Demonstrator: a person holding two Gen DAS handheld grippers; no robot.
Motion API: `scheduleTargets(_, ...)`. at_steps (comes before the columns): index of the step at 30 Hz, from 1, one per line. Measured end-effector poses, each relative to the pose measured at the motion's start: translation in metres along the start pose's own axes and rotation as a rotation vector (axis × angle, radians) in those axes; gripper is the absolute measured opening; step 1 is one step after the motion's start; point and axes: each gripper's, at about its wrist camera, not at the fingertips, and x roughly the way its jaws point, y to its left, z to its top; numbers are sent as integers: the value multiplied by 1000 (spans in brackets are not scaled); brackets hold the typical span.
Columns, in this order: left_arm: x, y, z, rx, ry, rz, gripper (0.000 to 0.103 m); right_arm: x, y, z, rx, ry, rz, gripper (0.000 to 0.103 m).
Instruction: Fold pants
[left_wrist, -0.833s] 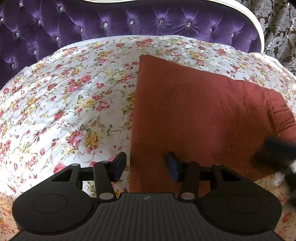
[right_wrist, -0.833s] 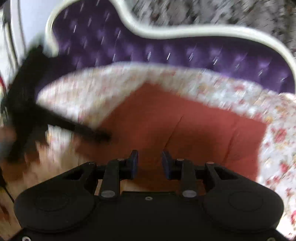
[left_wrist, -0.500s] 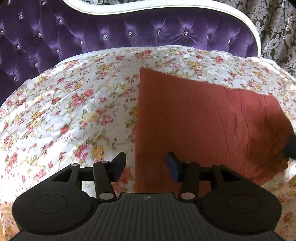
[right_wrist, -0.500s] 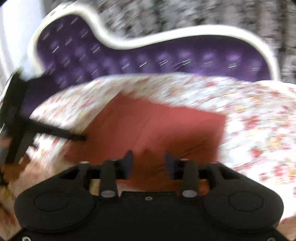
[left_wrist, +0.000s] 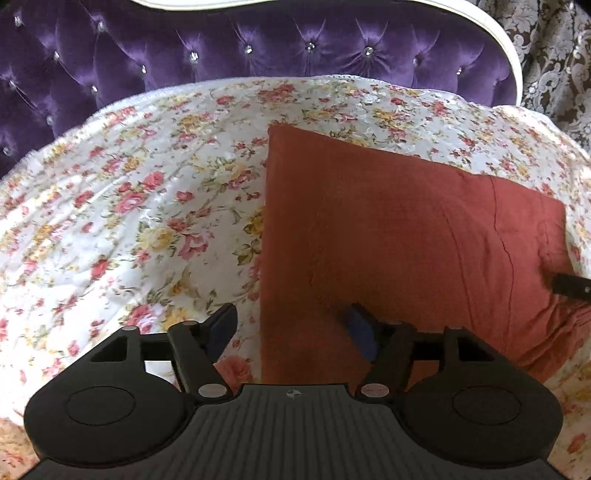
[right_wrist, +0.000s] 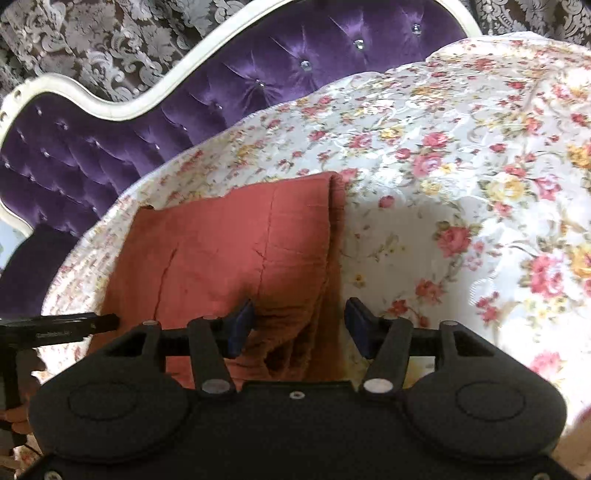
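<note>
The rust-red pants lie folded into a flat rectangle on the floral bedspread. My left gripper is open above the pants' near left edge, one finger over the bedspread, one over the cloth. It holds nothing. In the right wrist view the pants lie to the left, with their layered right edge bunched near my right gripper. That gripper is open and empty, straddling that edge. The right gripper's tip shows at the left view's right edge.
A purple tufted headboard with a white frame stands behind the bed. Patterned curtains hang behind it. Part of the left gripper shows at the left of the right wrist view.
The right gripper has swung to the right side of the pants and opened wider. The left gripper has drawn back slightly and stays open at the left edge.
</note>
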Motion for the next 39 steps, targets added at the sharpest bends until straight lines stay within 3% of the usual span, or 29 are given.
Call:
scheduleTargets(6,17,6,12,-42,19,-71,79,11,1,6,-20,-8,47,68)
scheduleTargets(11,25,-5,21,-15,7,-82,78,20,2,9,-35,-21,87,67)
scheduleTargets(12,26,-7,22,-17,4,-85,72,20,2,9,-32,-25,90,64)
scheduleTargets(13,24,-8,22,-17,-4,-88,67,20,2,9,-37,-19,88,51)
scheduleTargets(15,18,-12,19,-17,-32,-71,35,18,2,8,-32,-13,118,41)
scheduleTargets(17,8,-19,16,2,-67,-26,24,12,12,9,-84,-31,101,36)
scheduleTargets(19,-2,-21,17,3,-98,-8,21,2,27,13,-172,-65,81,34)
scheduleTargets(25,-9,-20,58,-19,-158,-16,20,7,39,59,-249,-140,72,33)
scheduleTargets(29,22,-16,74,-30,-99,-11,23,40,19,78,-192,-79,47,34)
scheduleTargets(32,49,-15,68,-15,-46,25,37,64,-6,72,-131,-14,23,41)
scheduleTargets(33,48,-14,64,-9,-67,31,42,64,-14,70,-102,-17,35,43)
scheduleTargets(36,32,-7,60,-22,-81,47,43,47,-25,70,-28,-45,38,44)
scheduleTargets(39,5,-3,54,-59,-118,136,41,16,-19,65,-36,-136,-12,45)
